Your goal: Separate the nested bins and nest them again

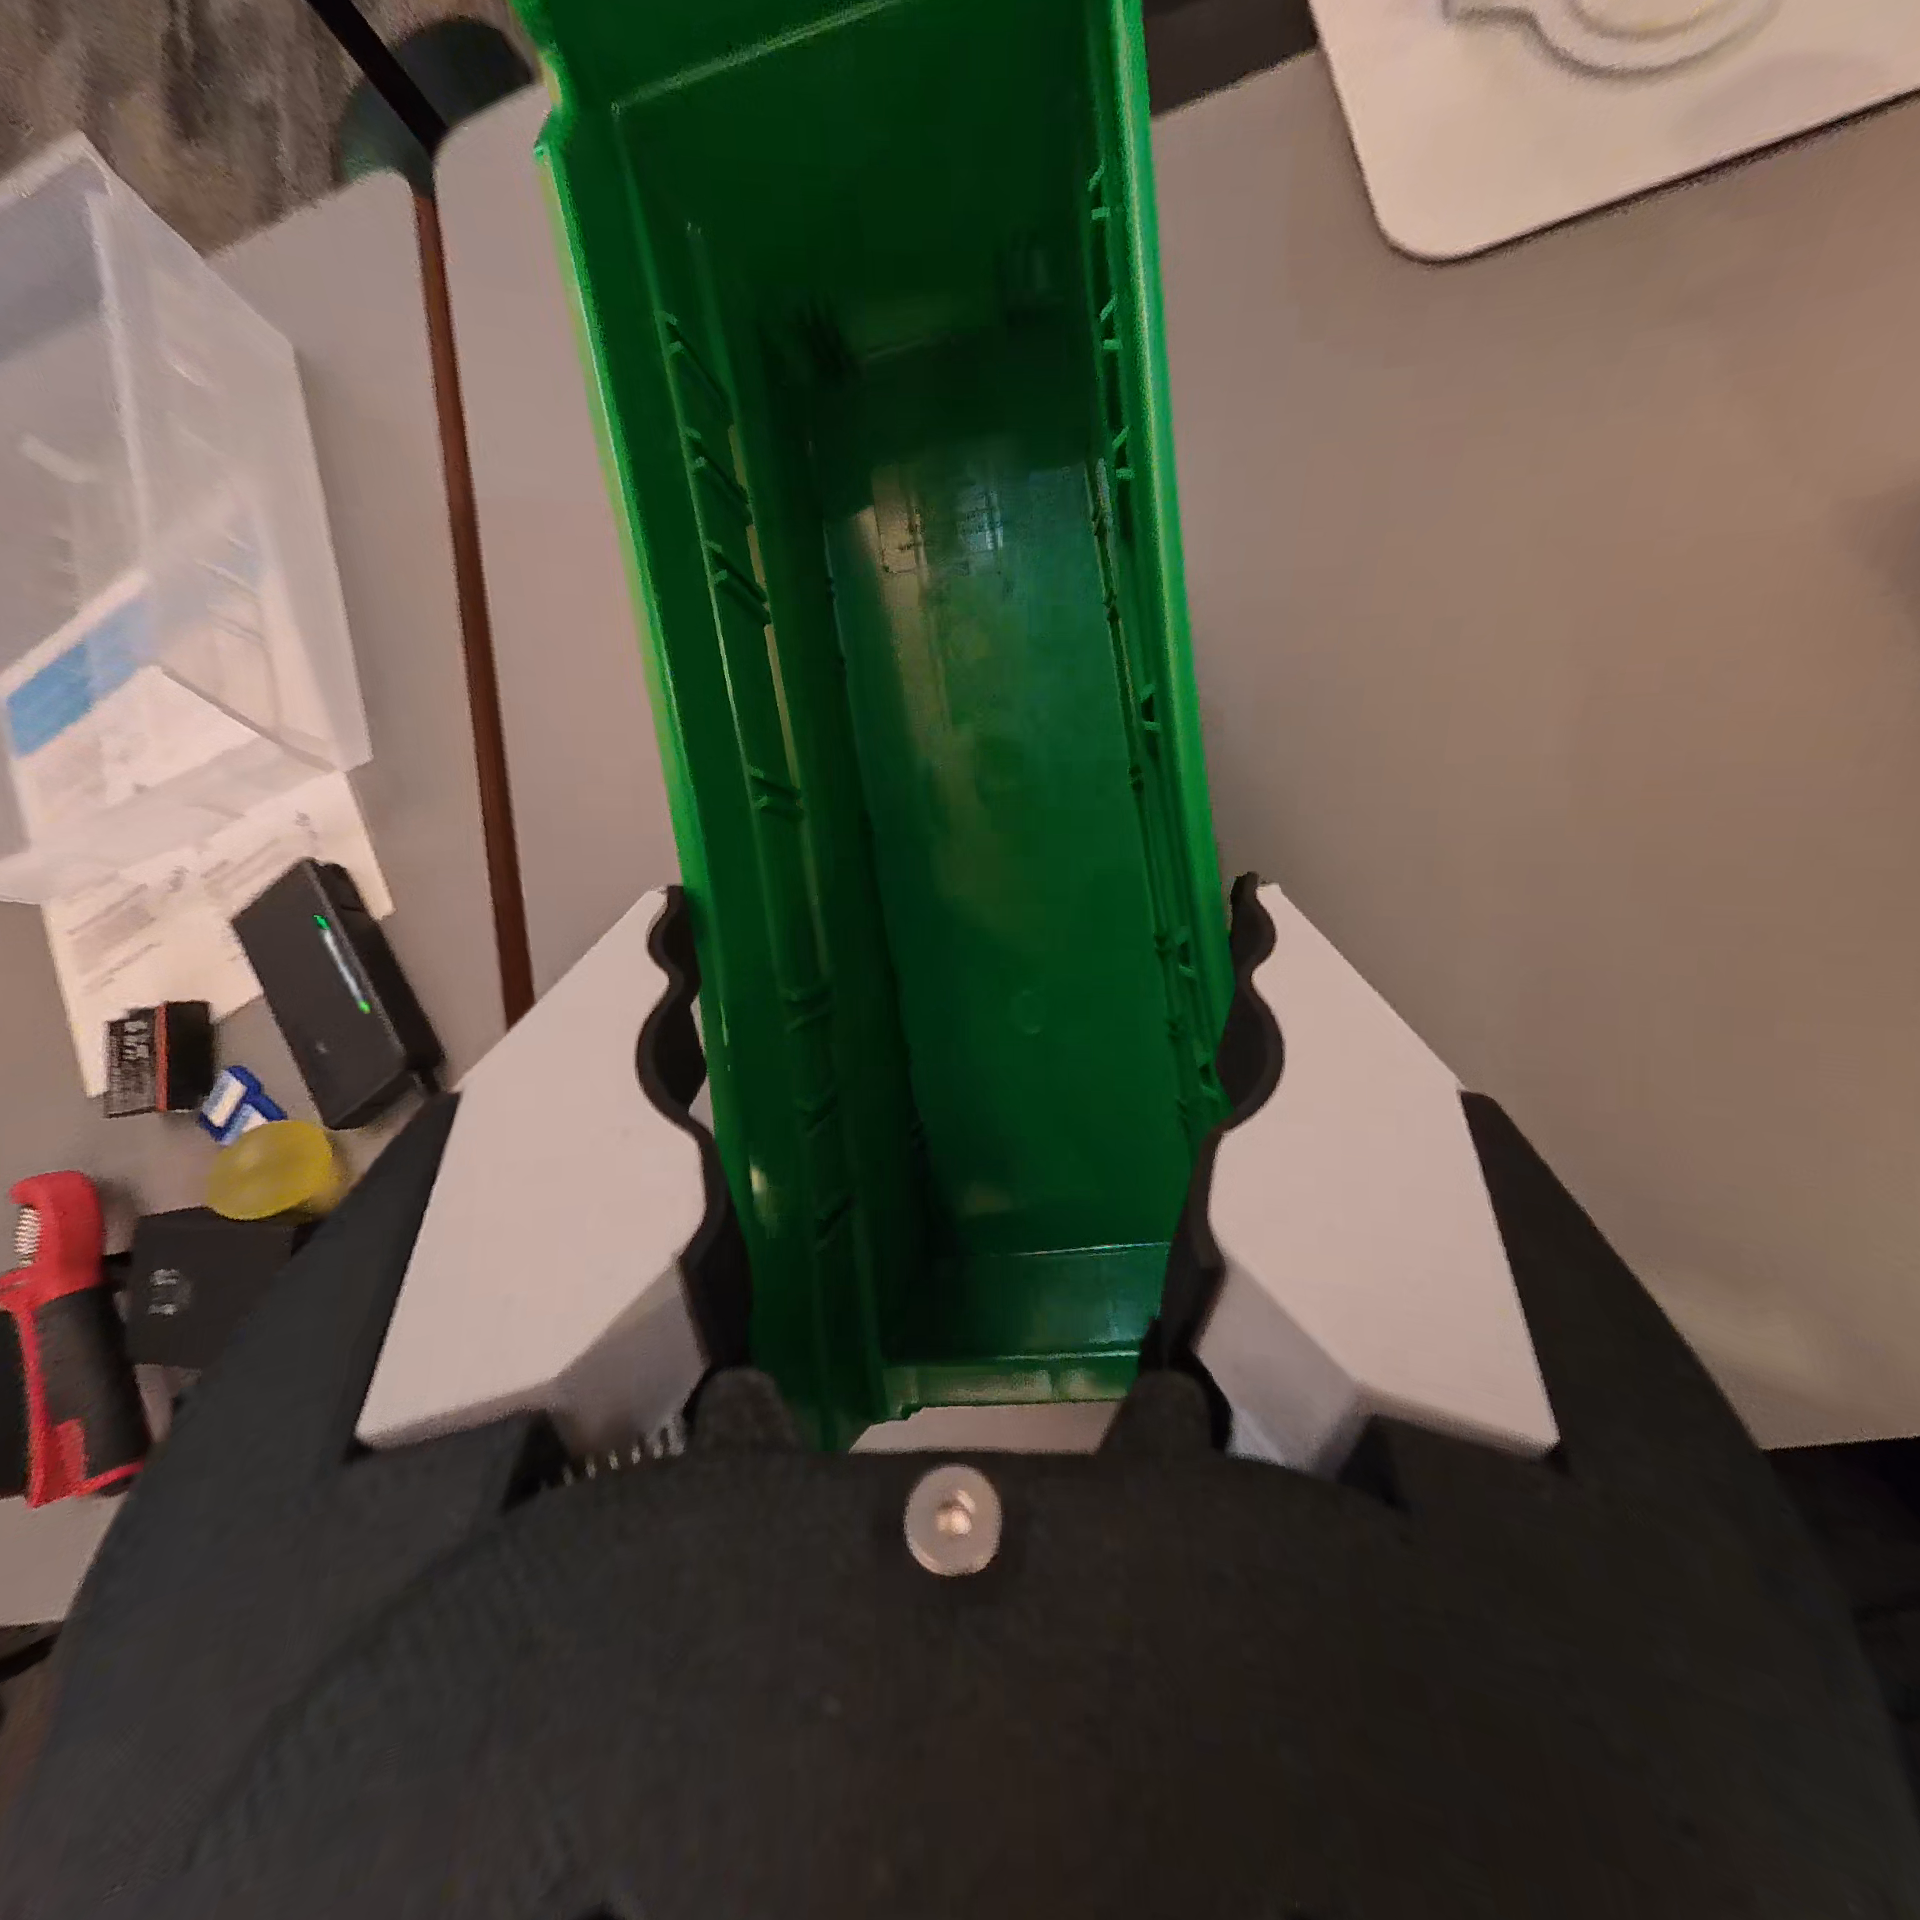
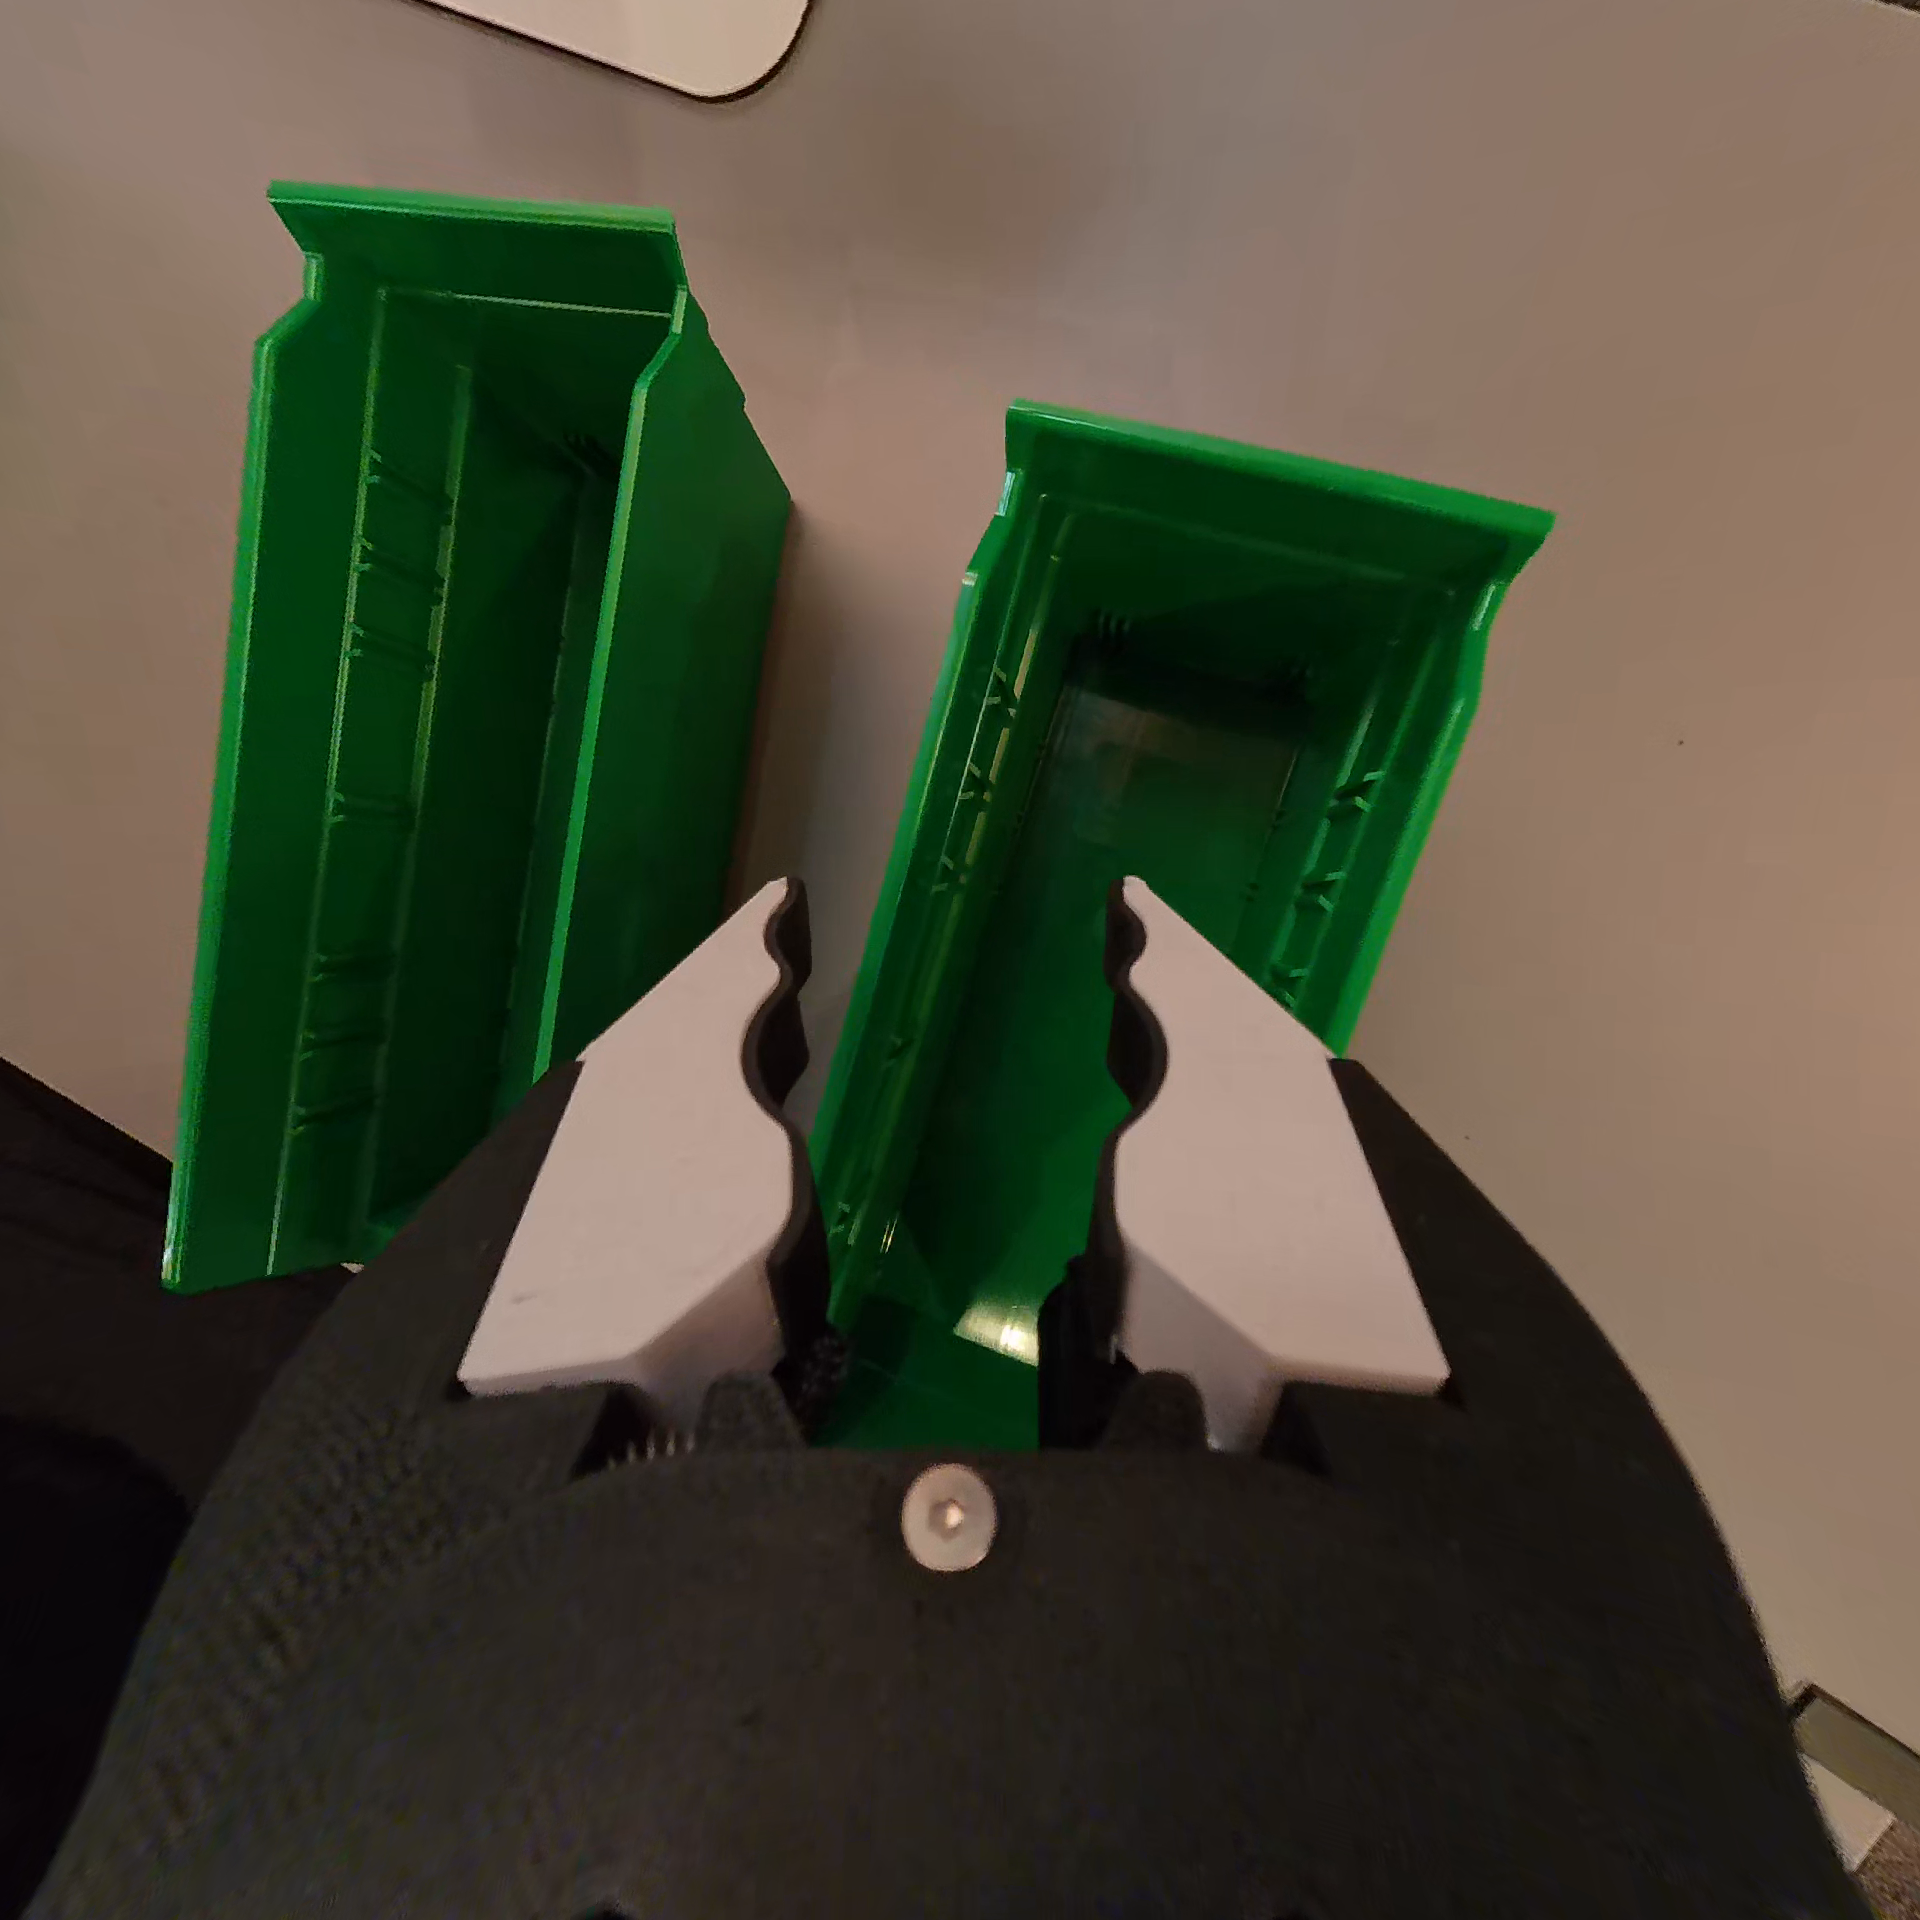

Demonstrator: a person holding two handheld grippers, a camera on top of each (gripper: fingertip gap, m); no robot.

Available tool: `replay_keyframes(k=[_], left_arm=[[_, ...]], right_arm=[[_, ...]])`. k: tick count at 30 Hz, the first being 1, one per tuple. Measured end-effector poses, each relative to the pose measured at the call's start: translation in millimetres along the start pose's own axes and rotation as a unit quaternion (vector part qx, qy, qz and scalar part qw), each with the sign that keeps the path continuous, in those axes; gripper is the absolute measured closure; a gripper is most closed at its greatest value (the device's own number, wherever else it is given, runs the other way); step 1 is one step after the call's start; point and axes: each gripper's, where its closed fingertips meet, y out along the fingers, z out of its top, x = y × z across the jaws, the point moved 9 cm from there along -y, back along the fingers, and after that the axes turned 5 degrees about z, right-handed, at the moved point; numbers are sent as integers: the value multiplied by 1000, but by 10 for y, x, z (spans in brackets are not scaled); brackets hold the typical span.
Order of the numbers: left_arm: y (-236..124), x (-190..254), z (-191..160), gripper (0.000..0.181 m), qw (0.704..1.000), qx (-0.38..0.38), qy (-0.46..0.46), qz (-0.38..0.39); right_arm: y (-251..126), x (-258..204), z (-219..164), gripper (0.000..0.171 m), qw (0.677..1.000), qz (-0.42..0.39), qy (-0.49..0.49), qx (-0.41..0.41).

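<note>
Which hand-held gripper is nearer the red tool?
Left. The left hand-held gripper, clamped across a green bin, has the red tool just to its left. The right hand-held gripper straddles a bin wall; its view shows no tool.

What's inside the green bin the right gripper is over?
The right-hand green bin looks empty: bare glossy floor and ribbed inner walls. Its near end is covered by the right gripper, so that part cannot be checked.
</note>
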Motion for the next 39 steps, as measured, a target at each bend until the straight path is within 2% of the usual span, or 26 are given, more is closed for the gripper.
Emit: replay_keyframes(k=[5,10,13,16,21,26,33,36,39], left_arm=[[-393,123,261,81,998,59,17,5],[-572,625,480,80,992,98,50,-59],[-444,1040,508,79,987,97,60,-116],[-148,1455,471,79,982,71,70,-163],[343,1908,305,79,979,2,104,-175],[608,2084,161,76,978,-33,110,-172],[592,2126,92,65,988,-31,66,-136],[549,2178,46,59,988,-30,52,-139],[511,2174,36,50,986,-23,30,-162]], right_arm=[[-2,-1,-2,115,1000,2,0,-1],[-19,-3,-3,116,1000,3,0,1],[-36,-5,-2,114,1000,2,0,3],[-72,-31,12,112,1000,0,0,11],[-174,-231,141,106,998,3,-24,50],[-5,-536,212,94,998,15,-59,15],[316,-788,204,90,996,21,-81,-40],[410,-906,202,77,995,35,-84,-51],[574,-1010,134,37,992,51,-72,-87]])
